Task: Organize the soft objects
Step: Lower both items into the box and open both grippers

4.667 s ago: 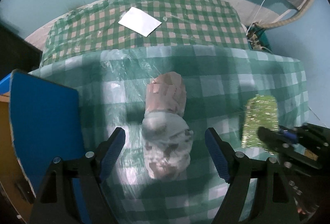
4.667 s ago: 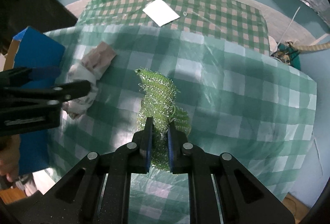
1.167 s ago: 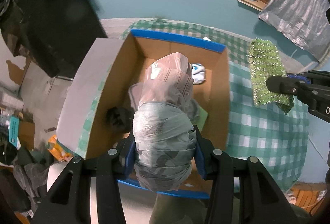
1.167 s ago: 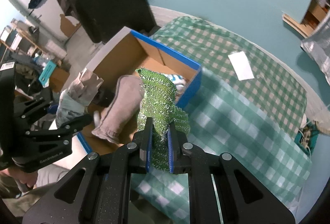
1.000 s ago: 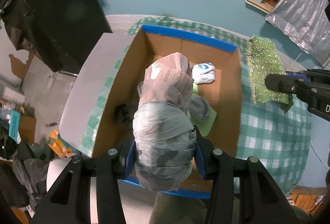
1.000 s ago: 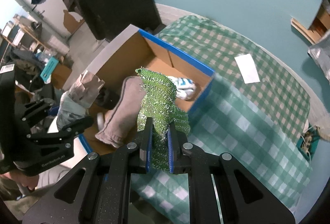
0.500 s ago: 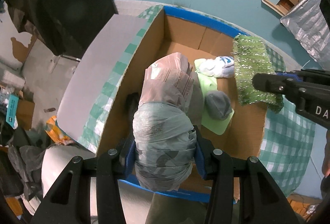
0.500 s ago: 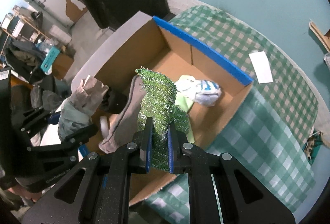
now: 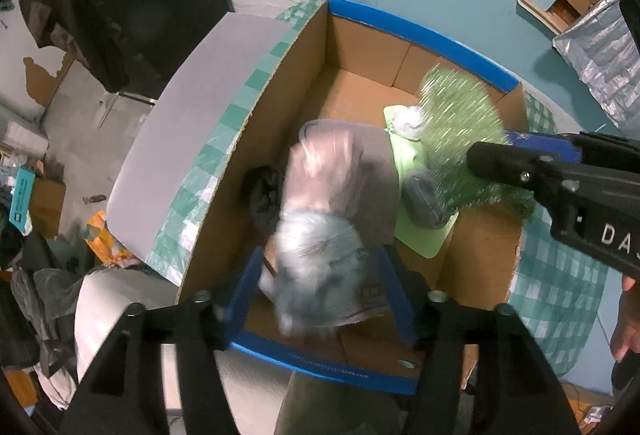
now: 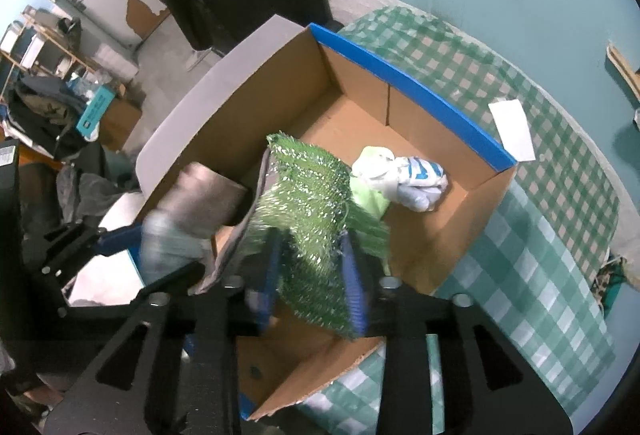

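Note:
An open cardboard box (image 9: 416, 35) with blue edges stands below both grippers; it also shows in the right wrist view (image 10: 404, 83). My left gripper (image 9: 320, 291) has its jaws apart, and the blurred grey and pink plastic-wrapped bundle (image 9: 320, 235) is between them, dropping free over the box. My right gripper (image 10: 314, 275) has its jaws apart too, and the blurred green sparkly cloth (image 10: 316, 203) is loose between them above the box. The cloth (image 9: 460, 123) also shows in the left wrist view.
The box holds a white and blue bundle (image 10: 412, 179), a light green sheet (image 9: 420, 227), a grey cloth (image 9: 376, 163) and a dark item (image 9: 262, 195). A green checked tablecloth (image 10: 552, 235) lies right of the box, with a white paper (image 10: 512, 131) on it. Clutter fills the floor at left.
Both grippers have opened over the box. The wrapped bundle and the green cloth, held tight half a second ago, are now loose and blurred, falling towards the box.

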A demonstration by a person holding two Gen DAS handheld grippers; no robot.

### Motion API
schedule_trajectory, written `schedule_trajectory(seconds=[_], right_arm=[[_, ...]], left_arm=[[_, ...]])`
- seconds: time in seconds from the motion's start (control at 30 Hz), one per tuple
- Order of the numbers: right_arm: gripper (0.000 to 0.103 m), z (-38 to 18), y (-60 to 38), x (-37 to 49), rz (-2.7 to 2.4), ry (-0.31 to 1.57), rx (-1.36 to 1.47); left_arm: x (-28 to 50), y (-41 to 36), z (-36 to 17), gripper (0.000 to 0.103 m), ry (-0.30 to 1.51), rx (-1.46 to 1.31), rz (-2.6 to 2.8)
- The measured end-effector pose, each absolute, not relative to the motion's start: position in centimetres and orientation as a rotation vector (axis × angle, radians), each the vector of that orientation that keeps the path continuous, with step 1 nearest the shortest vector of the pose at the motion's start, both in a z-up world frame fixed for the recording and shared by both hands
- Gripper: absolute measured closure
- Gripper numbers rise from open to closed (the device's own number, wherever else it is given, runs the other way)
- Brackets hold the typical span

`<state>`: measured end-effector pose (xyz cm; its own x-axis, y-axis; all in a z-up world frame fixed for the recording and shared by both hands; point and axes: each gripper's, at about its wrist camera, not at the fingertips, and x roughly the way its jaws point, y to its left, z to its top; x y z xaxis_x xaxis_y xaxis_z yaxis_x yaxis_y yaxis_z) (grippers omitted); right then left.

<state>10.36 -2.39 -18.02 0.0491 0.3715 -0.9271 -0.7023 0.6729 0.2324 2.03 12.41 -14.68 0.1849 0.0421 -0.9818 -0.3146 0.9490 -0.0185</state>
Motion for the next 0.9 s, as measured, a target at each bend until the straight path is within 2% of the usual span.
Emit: schedule_trajectory(seconds=[0.1,0.2,0.37,0.43,0.9], right_arm=[[0.062,-17.6,-2.6,10.1,0.835,1.27,-0.318],[0.054,-17.1,-2.9,10.1,0.827,1.258,-0.31],[0.047,-15.5,-3.9,10.1,0.81,1.234,-0.294],[0.046,-14.8,-4.4,10.0,0.8,1.22,-0.283],[0.045,-8.9,-8.5,9.1,0.743,1.116,-0.174]], left_arm=[[1.7,12.3,-14.1,0.029,1.351,-0.234,0.252],[1.5,12.4,-13.4,0.028,1.34,-0.238,0.254],[0.8,12.2,-11.7,0.026,1.306,-0.246,0.256],[0.6,12.0,-10.7,0.023,1.289,-0.243,0.255],[-0.1,9.2,-3.7,0.022,1.158,-0.165,0.195]])
